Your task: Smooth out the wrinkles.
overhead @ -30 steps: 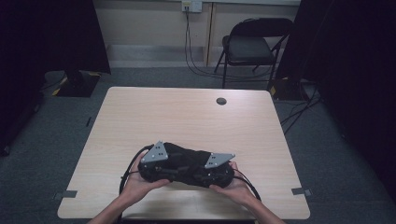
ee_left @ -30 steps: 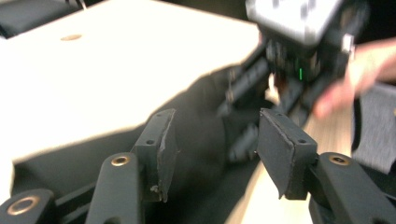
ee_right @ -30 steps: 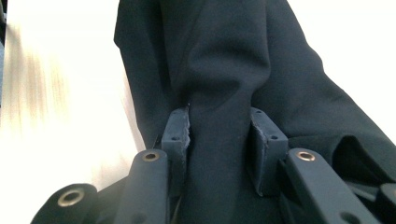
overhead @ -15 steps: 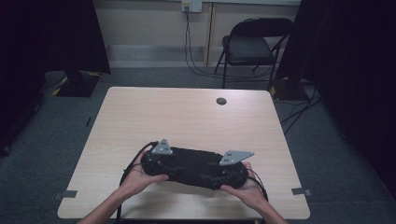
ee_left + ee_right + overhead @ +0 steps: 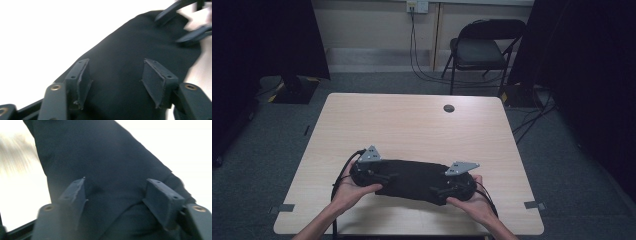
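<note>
Far half of worktop (image 5: 412, 125): I see bare wood from the black cloth (image 5: 412, 179) out to the far edge, open to either hand.
Far edge: a small dark round cap (image 5: 449, 108) lies flat in the surface.
Left and right margins: bare strips beside each hand, free to pass.
Near middle: the cloth spans between my left gripper (image 5: 384, 178) and right gripper (image 5: 439, 190), blocking a straight path between them.
Beyond the worktop: a folding chair (image 5: 484, 50) stands well apart.
</note>
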Motion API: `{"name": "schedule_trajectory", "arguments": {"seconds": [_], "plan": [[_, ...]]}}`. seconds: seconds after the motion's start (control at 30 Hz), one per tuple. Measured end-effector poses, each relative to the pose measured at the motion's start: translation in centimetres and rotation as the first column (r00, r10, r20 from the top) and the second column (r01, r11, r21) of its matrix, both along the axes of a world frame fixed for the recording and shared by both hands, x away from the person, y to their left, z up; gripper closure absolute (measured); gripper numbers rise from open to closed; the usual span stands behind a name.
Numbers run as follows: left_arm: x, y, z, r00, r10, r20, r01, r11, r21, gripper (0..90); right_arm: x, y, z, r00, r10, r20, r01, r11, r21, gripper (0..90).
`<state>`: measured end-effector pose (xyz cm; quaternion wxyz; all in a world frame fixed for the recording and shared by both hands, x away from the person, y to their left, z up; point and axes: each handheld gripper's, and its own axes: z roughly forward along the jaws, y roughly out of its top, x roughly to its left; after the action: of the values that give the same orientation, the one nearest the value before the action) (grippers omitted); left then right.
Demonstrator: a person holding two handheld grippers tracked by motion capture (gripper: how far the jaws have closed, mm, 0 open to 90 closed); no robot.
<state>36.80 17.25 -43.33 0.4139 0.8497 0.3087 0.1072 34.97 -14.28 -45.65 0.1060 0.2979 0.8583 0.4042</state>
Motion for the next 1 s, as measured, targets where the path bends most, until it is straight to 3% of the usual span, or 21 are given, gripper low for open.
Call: {"name": "schedule_trajectory", "arguments": {"seconds": [0.03,0.1,0.2,0.23,0.3,0.4,0.57,0.7,0.77,0.9,1.0], "plan": [[-0.4,-0.1,-0.6,0.9996,-0.022,-0.017,0.022,0.9998,0.002,35.6,-0.2,-0.2,0.1,0.9999,-0.010,0.008,0.010,0.9999,-0.001,29.3],[-0.8,-0.5,-1.5,0.9993,-0.035,-0.013,0.035,0.9990,0.028,34.7,-0.6,-0.5,0.0,0.9997,-0.022,0.003,0.022,0.9997,-0.010,27.1],[-0.8,-0.9,-2.9,0.9963,-0.067,-0.055,0.069,0.9967,0.041,30.2,-0.9,-1.0,-1.1,0.9986,-0.053,-0.003,0.053,0.9979,-0.038,26.8],[-0.5,-0.9,-3.3,0.9964,-0.058,-0.062,0.060,0.9977,0.031,29.5,-0.6,-1.0,-2.0,0.9971,-0.068,-0.035,0.066,0.9965,-0.051,26.4],[-0.2,-1.1,-3.5,0.9969,-0.050,-0.061,0.052,0.9982,0.030,29.2,-0.4,-0.9,-2.4,0.9961,-0.071,-0.051,0.068,0.9961,-0.057,26.1],[0.3,-1.4,-4.0,0.9991,-0.039,-0.019,0.040,0.9968,0.069,28.7,0.8,-0.5,-2.8,0.9962,-0.086,-0.014,0.084,0.9938,-0.073,25.6],[1.9,-1.5,-4.6,1.0000,-0.003,0.008,0.003,0.9972,0.075,28.3,3.0,-0.2,-3.7,0.9960,-0.087,-0.021,0.086,0.9953,-0.044,25.8],[2.8,-1.7,-5.4,0.9988,0.019,0.045,-0.024,0.9929,0.117,28.1,4.7,0.0,-3.9,0.9963,-0.086,-0.006,0.085,0.9953,-0.045,26.2],[3.4,-1.3,-5.8,0.9990,0.029,0.034,-0.032,0.9955,0.089,27.7,5.5,0.0,-4.0,0.9966,-0.082,0.000,0.082,0.9958,-0.040,26.3],[3.8,-1.1,-5.9,0.9981,0.031,0.053,-0.036,0.9946,0.098,28.0,6.4,-0.2,-4.2,0.9975,-0.070,0.010,0.070,0.9975,-0.011,26.2],[3.7,-0.6,-5.3,0.9988,0.037,0.032,-0.039,0.9981,0.049,27.9,6.4,-0.4,-3.5,0.9972,-0.074,-0.002,0.074,0.9972,0.005,24.2]]}}
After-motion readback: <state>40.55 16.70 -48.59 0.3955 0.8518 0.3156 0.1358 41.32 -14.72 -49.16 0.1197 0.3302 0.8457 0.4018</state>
